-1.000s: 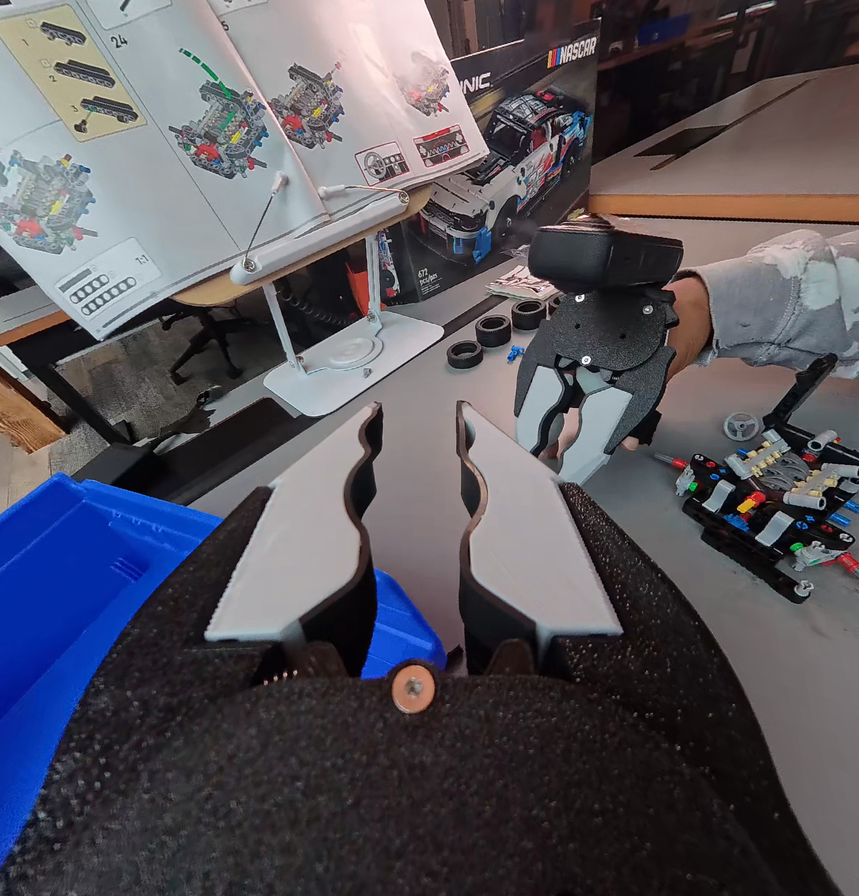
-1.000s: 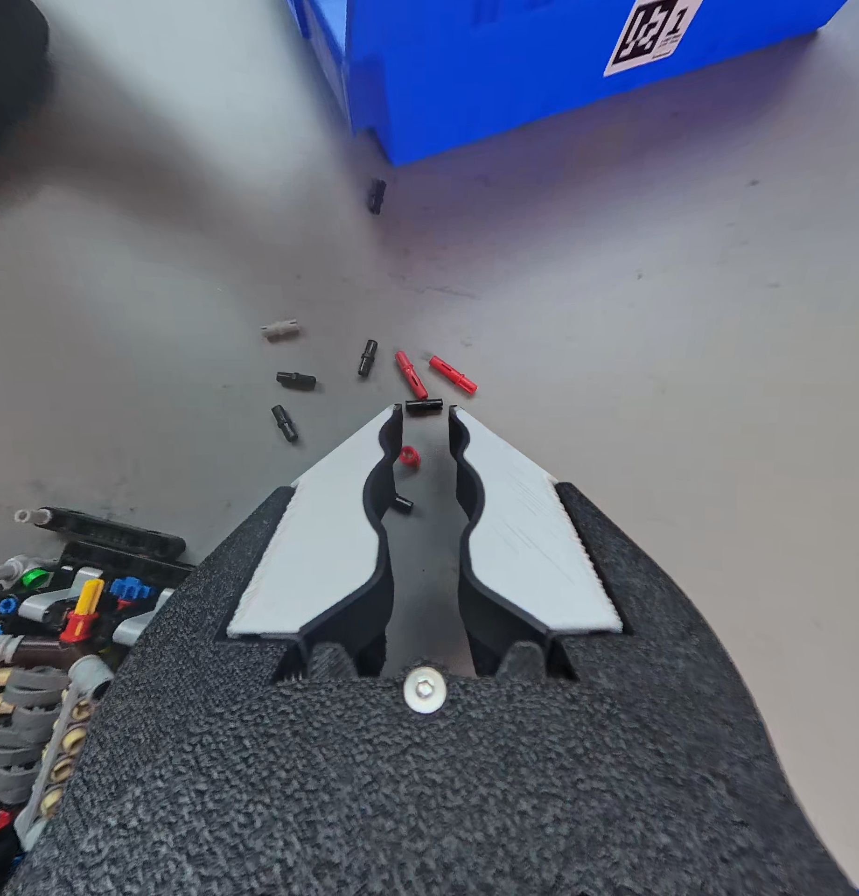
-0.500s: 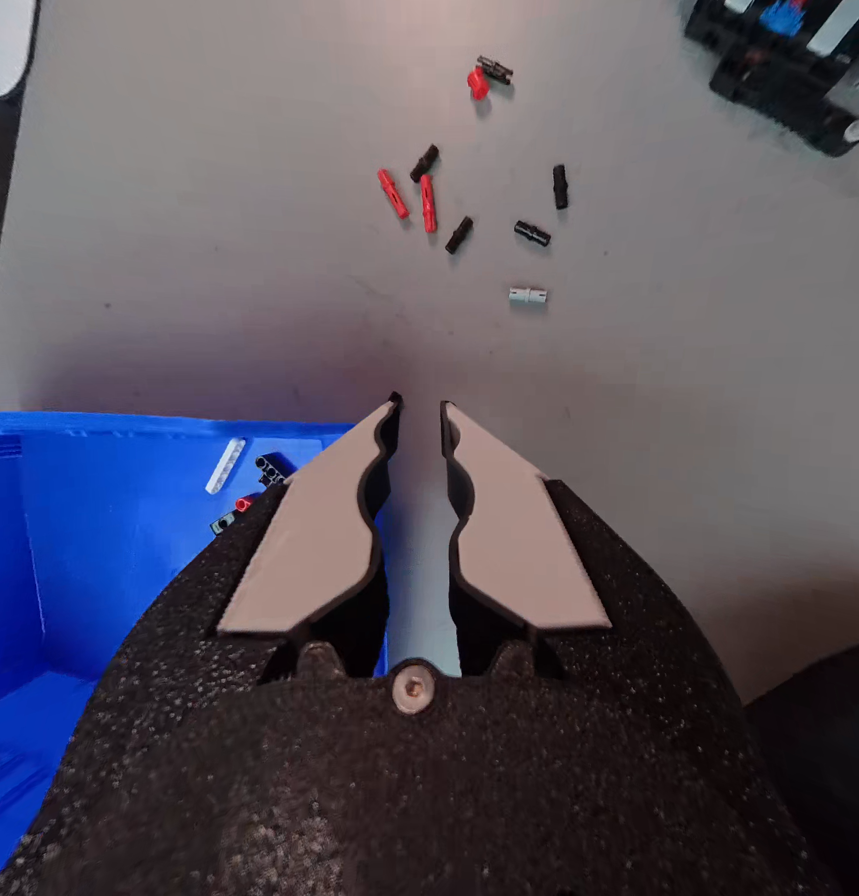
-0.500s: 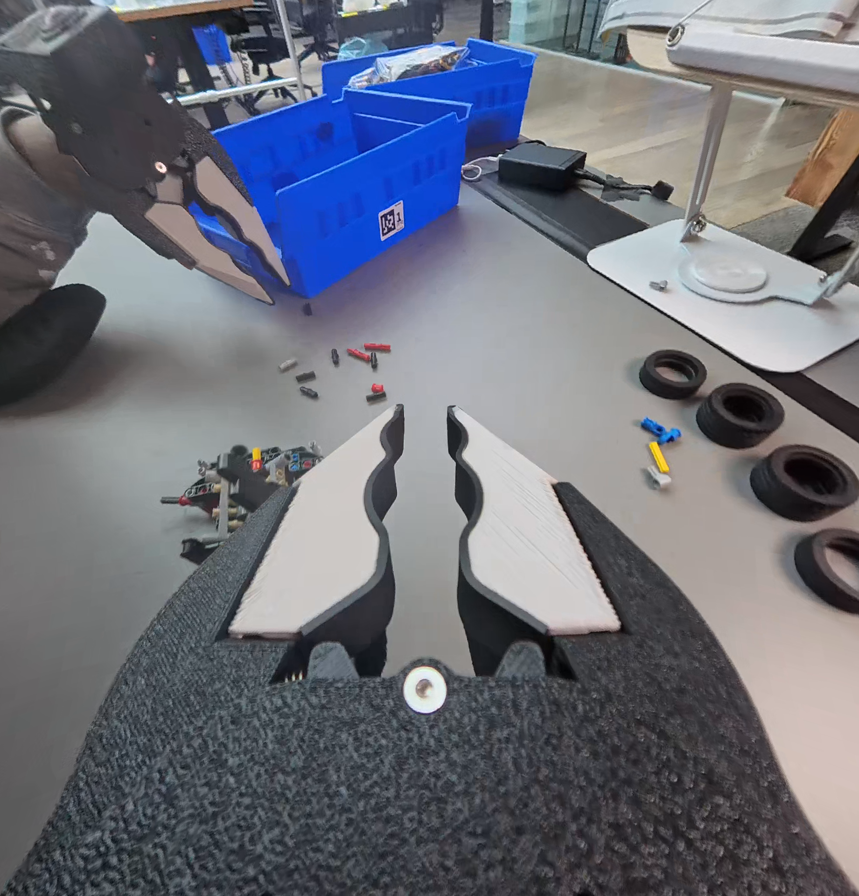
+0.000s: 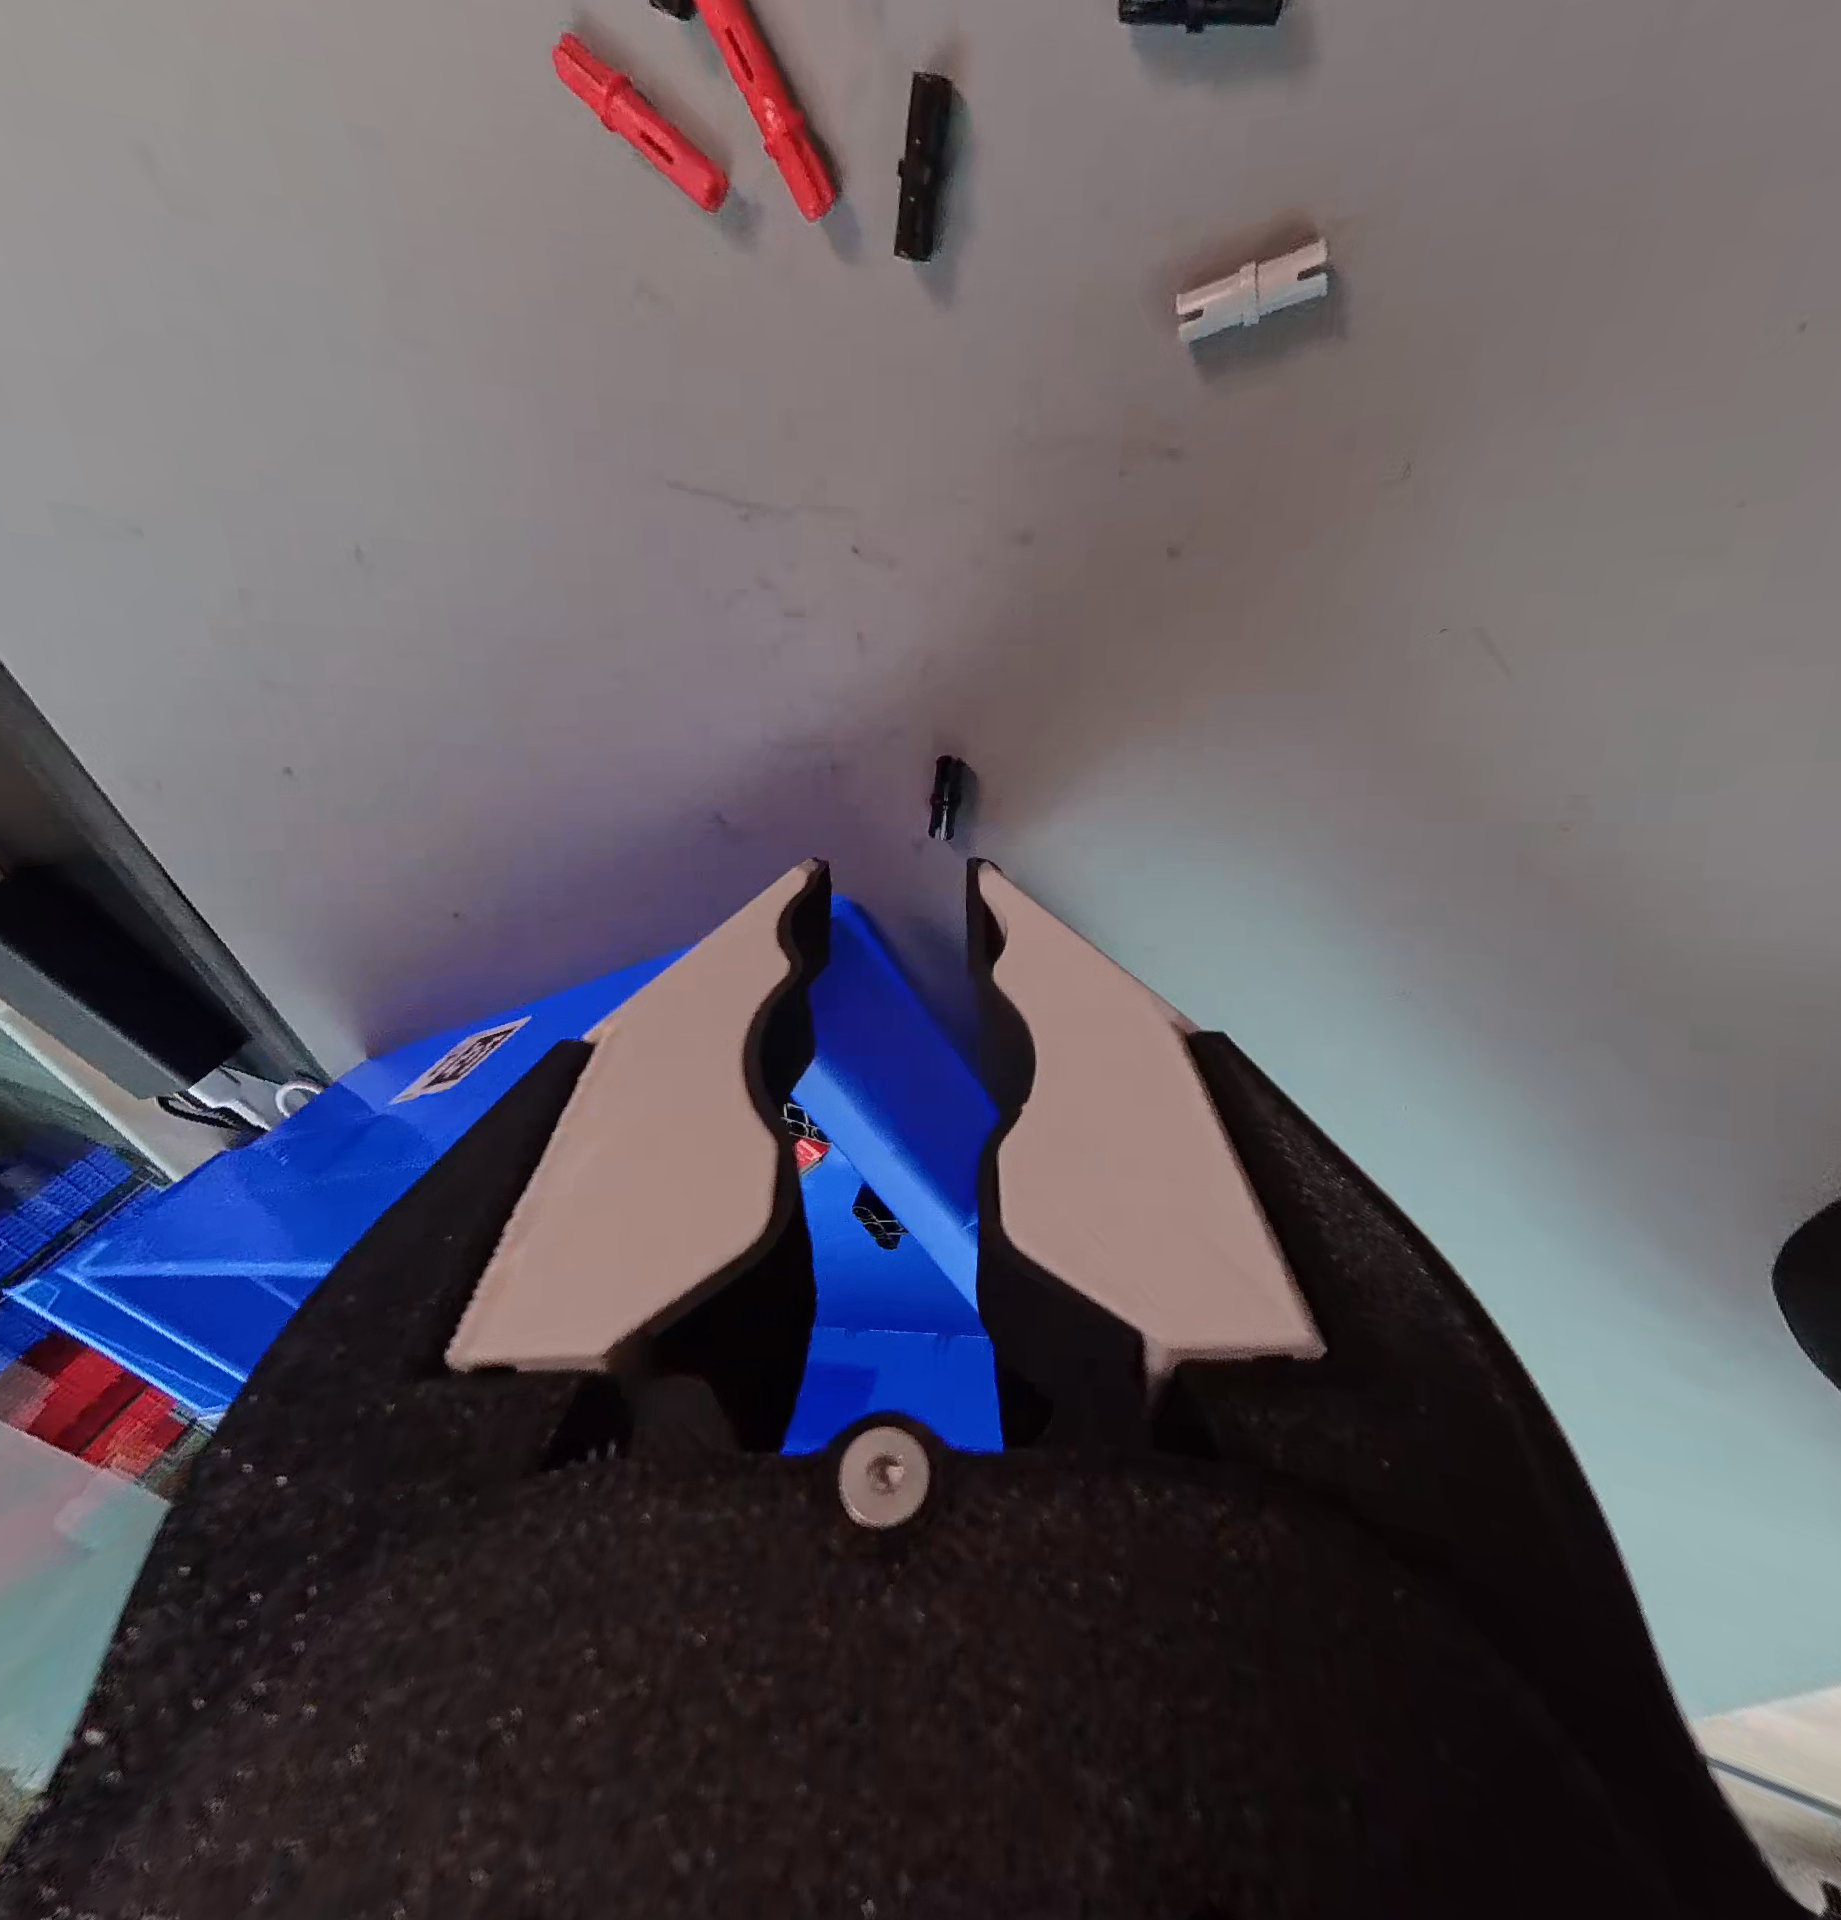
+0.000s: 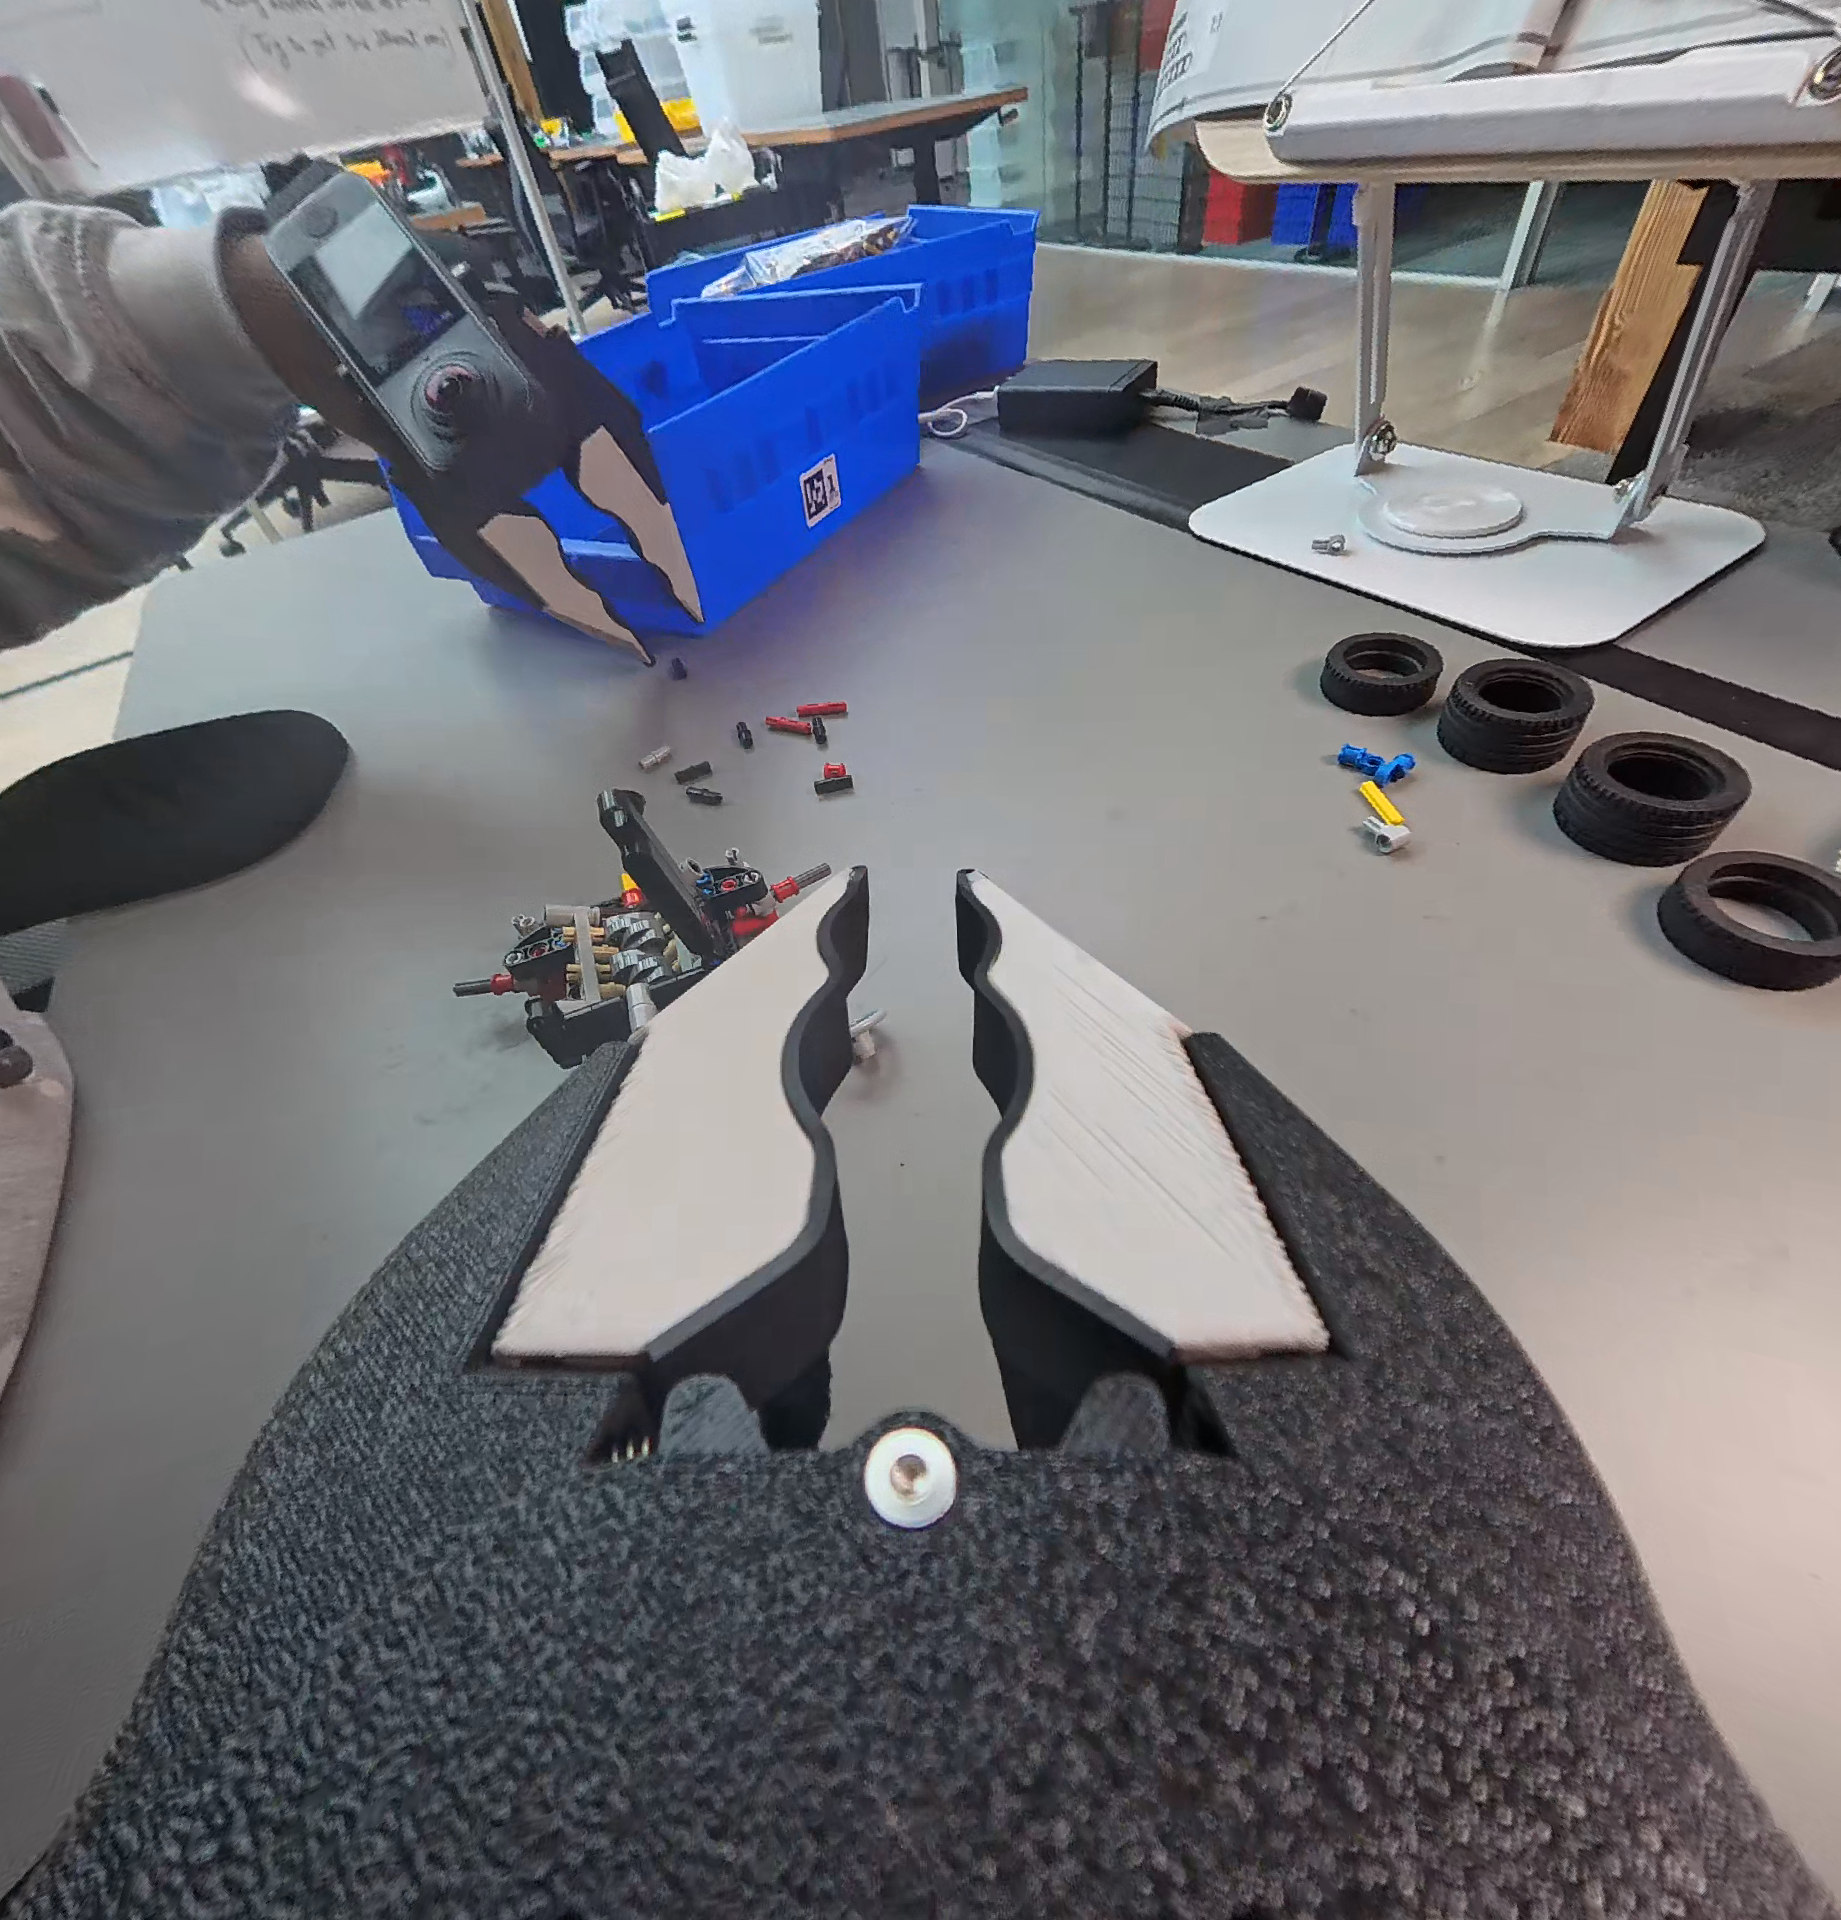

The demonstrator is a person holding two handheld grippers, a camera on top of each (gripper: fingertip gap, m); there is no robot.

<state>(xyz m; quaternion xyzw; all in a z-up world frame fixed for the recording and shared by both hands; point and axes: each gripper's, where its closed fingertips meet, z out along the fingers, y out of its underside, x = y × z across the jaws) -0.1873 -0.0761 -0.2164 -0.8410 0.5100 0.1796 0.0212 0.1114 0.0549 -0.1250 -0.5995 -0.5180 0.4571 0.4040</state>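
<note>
- Our left gripper point(image 5: 892, 862) points steeply down at the grey bench top point(image 5: 1415, 727), its two tan fingers parted and holding nothing.
- Just beyond its fingertips lies a small black plastic connector pin point(image 5: 948, 797), alone on the bench and touching neither finger.
- Beneath and behind those fingers sits a blue plastic parts bin point(image 5: 895, 1039), its corner just beside the pin; a few small pieces lie inside it.
- Farther along the bench, toward its middle, lies a loose scatter: two red plastic pins point(image 5: 641, 123), another black pin point(image 5: 922, 166) and a light grey pin point(image 5: 1254, 291).
- Our right gripper point(image 6: 911, 875) hovers above the bench, fingers apart and empty, well apart from the scatter.
- Nearest it, just to its left, is a partly built black brick model with red and grey parts point(image 6: 635, 935).
- Toward the bench's right edge sit four black rubber tyres point(image 6: 1648, 795), with small blue and yellow pieces point(image 6: 1375, 764) close by.
- At the far edge stands a white metal stand base point(image 6: 1467, 551).
- Risks, as we judge them: the lone pin is tiny and round, so a fingertip striking it off centre could roll it or flick it against the bin wall.
- The bin corner is so close that a finger may catch on it and nudge the bin.
</note>
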